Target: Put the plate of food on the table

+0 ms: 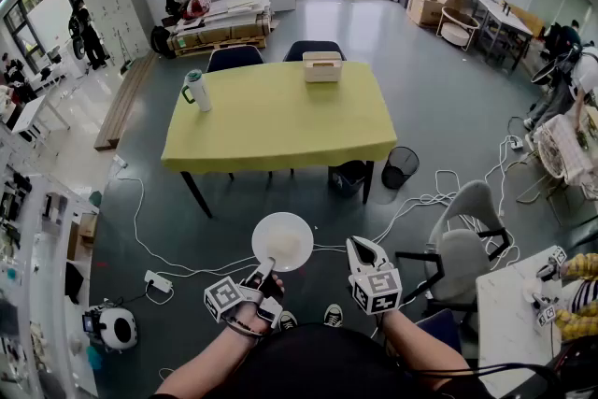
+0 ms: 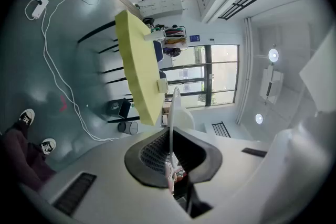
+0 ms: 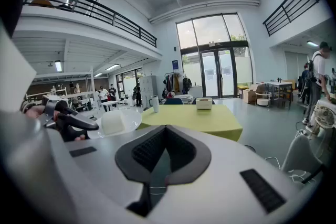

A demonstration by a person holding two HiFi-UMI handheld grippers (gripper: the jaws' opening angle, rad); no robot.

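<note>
Person stands on the grey floor, short of the table [image 1: 280,121], which has a yellow cloth and lies well apart from both grippers.

Left gripper [image 1: 264,271]: jaws closed narrow, pinching the near rim of the white plate [image 1: 282,241]. From that gripper's own view the plate shows edge-on as a thin white line rising out from between the pads.

The plate is in the air, low in front of the person and roughly level in the head view. It is round, so it has no long axis of its own. It runs out from the pinched rim away from the person, with its far edge towards the table's near side.

The food [image 1: 286,244] is one pale, blocky lump near the plate's middle. Which way it runs cannot be told.

Right gripper [image 1: 361,244]: jaws drawn close together with nothing between them. It is held beside the plate on the person's right, not touching it, tips pointing towards the table.

On the table: a white bottle [image 1: 197,91] with a green cap, upright near the left end, and a pale box [image 1: 322,66] at the far edge. Two dark chairs [image 1: 234,58] stand behind the table. A mesh bin [image 1: 400,167] stands at its right near corner. White cables [image 1: 187,268] trail over the floor. A grey chair [image 1: 462,248] stands to the person's right.
</note>
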